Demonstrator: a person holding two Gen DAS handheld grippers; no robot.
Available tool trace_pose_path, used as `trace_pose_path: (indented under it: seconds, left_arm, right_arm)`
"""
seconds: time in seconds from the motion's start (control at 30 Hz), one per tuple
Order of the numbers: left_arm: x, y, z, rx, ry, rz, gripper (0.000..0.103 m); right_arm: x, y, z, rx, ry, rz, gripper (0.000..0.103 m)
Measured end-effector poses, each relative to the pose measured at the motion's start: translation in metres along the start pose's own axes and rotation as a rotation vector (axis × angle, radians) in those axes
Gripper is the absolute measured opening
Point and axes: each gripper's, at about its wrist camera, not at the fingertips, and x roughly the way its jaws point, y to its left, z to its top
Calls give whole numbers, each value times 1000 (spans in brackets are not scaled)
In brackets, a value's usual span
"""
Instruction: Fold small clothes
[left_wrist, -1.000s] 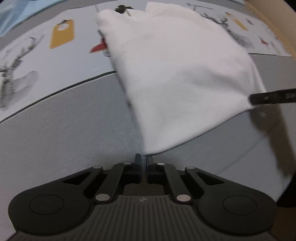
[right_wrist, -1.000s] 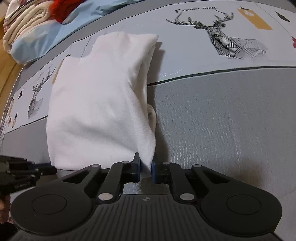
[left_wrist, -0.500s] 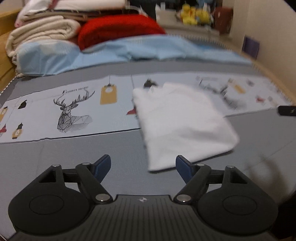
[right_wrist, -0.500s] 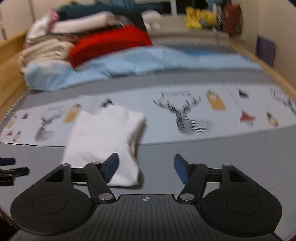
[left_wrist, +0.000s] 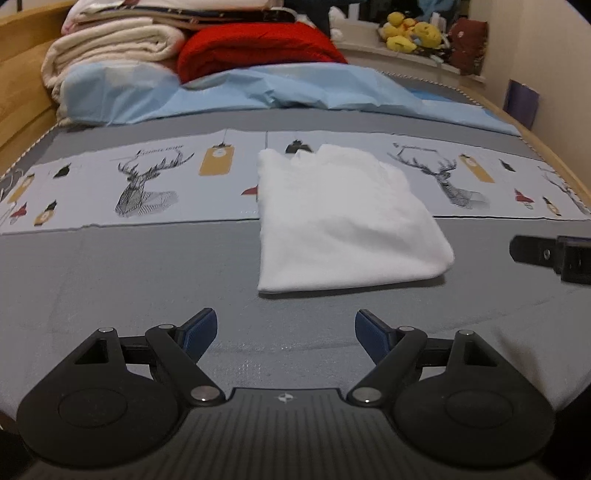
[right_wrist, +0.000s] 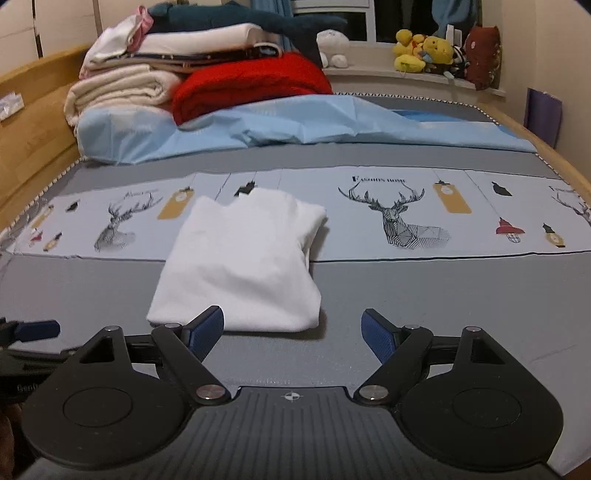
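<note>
A white garment (left_wrist: 343, 221) lies folded flat on the grey bed cover (left_wrist: 129, 277), its far end on the deer-print strip. My left gripper (left_wrist: 284, 325) hovers above and in front of the garment's near edge. Its jaws are opening wide and hold nothing. In the right wrist view the same garment (right_wrist: 243, 266) sits left of centre. My right gripper (right_wrist: 293, 325) hangs just before the garment's near right corner, jaws opening, nothing between them. Each gripper's fingers show at the edge of the other's view: the right fingers (left_wrist: 554, 254) and the left fingers (right_wrist: 33, 330).
At the head of the bed a crumpled light blue sheet (right_wrist: 295, 125) lies under a red blanket (right_wrist: 251, 85) and a stack of folded cream and white bedding (right_wrist: 122, 88). Plush toys (right_wrist: 421, 51) sit on the sill. Wooden bed rails (right_wrist: 33, 140) run along both sides.
Both grippers were shut on the garment's near corners; they have let go, opened wide and pulled back and up. The garment has dropped flat onto the bed.
</note>
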Motion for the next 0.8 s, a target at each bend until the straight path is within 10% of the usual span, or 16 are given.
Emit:
trace_pose_path:
  seconds: [0.8]
  left_arm:
    - [3, 8, 4, -39, -8, -21, 86]
  right_arm:
    - [18, 20, -4, -73, 39, 13, 84]
